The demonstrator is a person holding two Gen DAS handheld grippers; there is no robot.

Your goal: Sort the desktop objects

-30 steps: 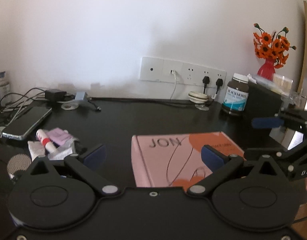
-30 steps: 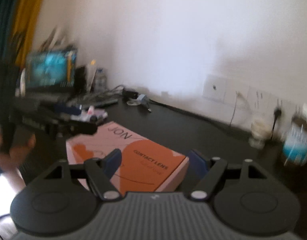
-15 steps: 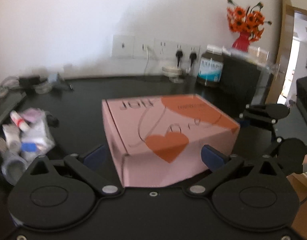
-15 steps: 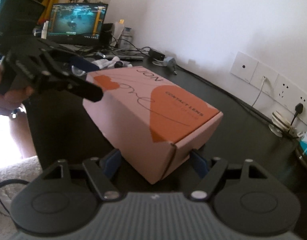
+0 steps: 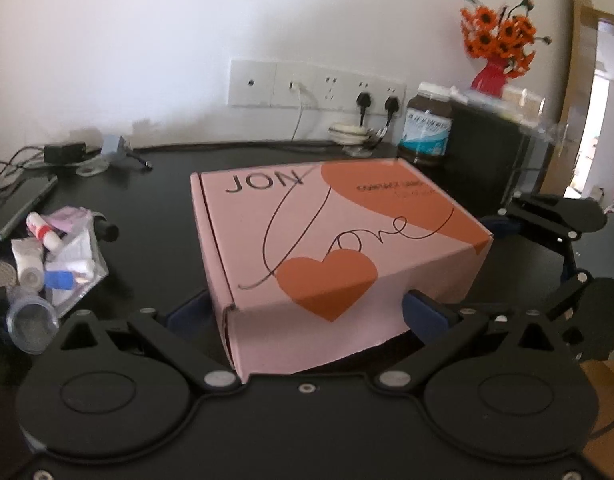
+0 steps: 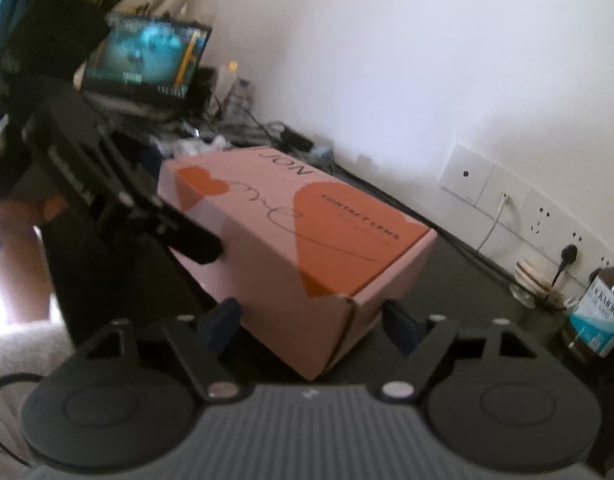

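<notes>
A: Where's the pink box (image 5: 339, 240)?
B: Closed on the black desk (image 5: 155, 184), contents hidden, its corners between both grippers' spread fingers; the right gripper (image 6: 311, 320) is closing.
A: Nearby?
B: Toiletries pile (image 5: 55, 256) left, supplement bottle (image 5: 427, 130) behind.

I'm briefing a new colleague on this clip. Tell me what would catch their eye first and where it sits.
The pink box with an orange heart and "JON" on its lid fills the middle of the black desk, with the left gripper and the right gripper each straddling a near corner; the right's jaws are closing. Next come the orange flowers in a red vase at the far right, then the heap of small toiletries at the left.
</notes>
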